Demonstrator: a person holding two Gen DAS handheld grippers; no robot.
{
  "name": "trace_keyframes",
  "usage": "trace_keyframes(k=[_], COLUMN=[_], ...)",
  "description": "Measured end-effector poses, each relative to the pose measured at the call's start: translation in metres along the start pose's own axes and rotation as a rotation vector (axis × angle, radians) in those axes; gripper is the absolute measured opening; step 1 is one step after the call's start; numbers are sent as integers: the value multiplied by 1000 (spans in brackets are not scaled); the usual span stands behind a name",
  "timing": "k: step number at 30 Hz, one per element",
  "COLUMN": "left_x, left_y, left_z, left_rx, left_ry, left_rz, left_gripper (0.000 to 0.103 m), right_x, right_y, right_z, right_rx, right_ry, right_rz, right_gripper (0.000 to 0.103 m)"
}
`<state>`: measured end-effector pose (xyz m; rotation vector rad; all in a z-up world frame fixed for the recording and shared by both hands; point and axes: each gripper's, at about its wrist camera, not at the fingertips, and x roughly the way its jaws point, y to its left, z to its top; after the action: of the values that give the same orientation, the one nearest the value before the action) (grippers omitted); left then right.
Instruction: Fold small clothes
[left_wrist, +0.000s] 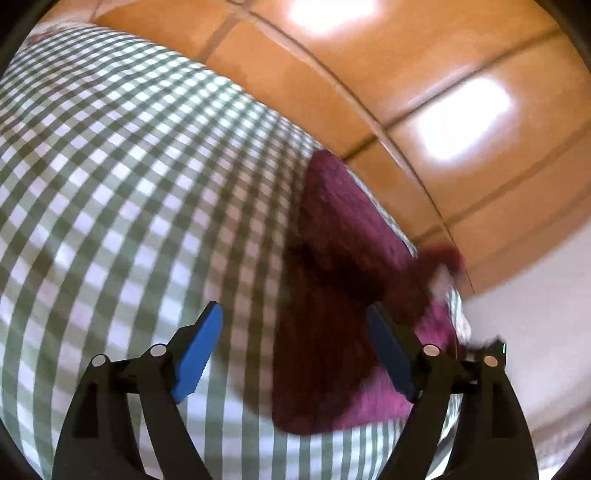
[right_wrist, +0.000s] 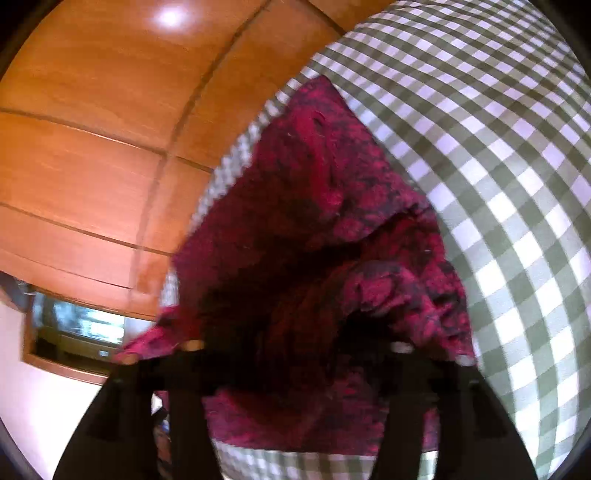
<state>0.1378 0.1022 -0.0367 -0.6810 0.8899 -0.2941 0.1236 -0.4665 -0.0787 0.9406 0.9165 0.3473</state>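
The left gripper (left_wrist: 295, 354) is seen with its jaws spread wide apart; nothing is held between the blue pads (left_wrist: 197, 356). The magenta cloth (left_wrist: 343, 295) is located ahead of the jaws and toward the right-hand finger, whose pad overlaps the cloth's edge in the view; whether contact is made cannot be told. The left-hand finger is positioned over bare green-and-white checked tablecloth (left_wrist: 110, 184). The cloth is laid near the table edge, beyond which orange floor tiles (left_wrist: 443, 92) are visible.

In the right wrist view, the magenta cloth (right_wrist: 314, 240) is draped directly over and in front of the right gripper (right_wrist: 295, 354), so that the fingertips are covered by bunched fabric. The state of these jaws cannot be determined, as the pads are hidden in dark folds. The cloth is raised in a rumpled peak ahead of the jaws, with the checked tablecloth (right_wrist: 498, 184) to the right and floor tiles (right_wrist: 92, 129) to the left.
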Motion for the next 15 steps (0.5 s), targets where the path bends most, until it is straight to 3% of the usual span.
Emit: trace_keyframes(k=[2,5,8,9,11,12,13,15], left_x=[1,13,29,31,38,40,43,50], left_y=[-7,-13,-15,-16,-17,-16,-15,-17], left_z=[-20,-44,-53,-52,-48,-45,-42,-40], left_rx=[62,119,128,130,109,92,78,79], left_ry=[21,62,75,67,66,68,86,132], left_rz=[-25,-16,1,2,5,1,-18,-10], left_gripper=[86,87,87,87,87,79,59,36], right_x=[-21,-43,-48,-45,-33,-23,-15,-7], right_y=[3,3,6,5,0,-4,-6,-6], right_z=[-6,-18,-33,-39,-49,-52,-58,-63], right_rx=[-33,-109,-264,-310,-367,-394,-410,-447], right_ry=[-74,-104,-110,-107,-88,-66,-54,-66], right_rz=[-10,-73,-235,-284,-352,-384,-395,-429], right_gripper=[96,98,97,94,61,54,46,40])
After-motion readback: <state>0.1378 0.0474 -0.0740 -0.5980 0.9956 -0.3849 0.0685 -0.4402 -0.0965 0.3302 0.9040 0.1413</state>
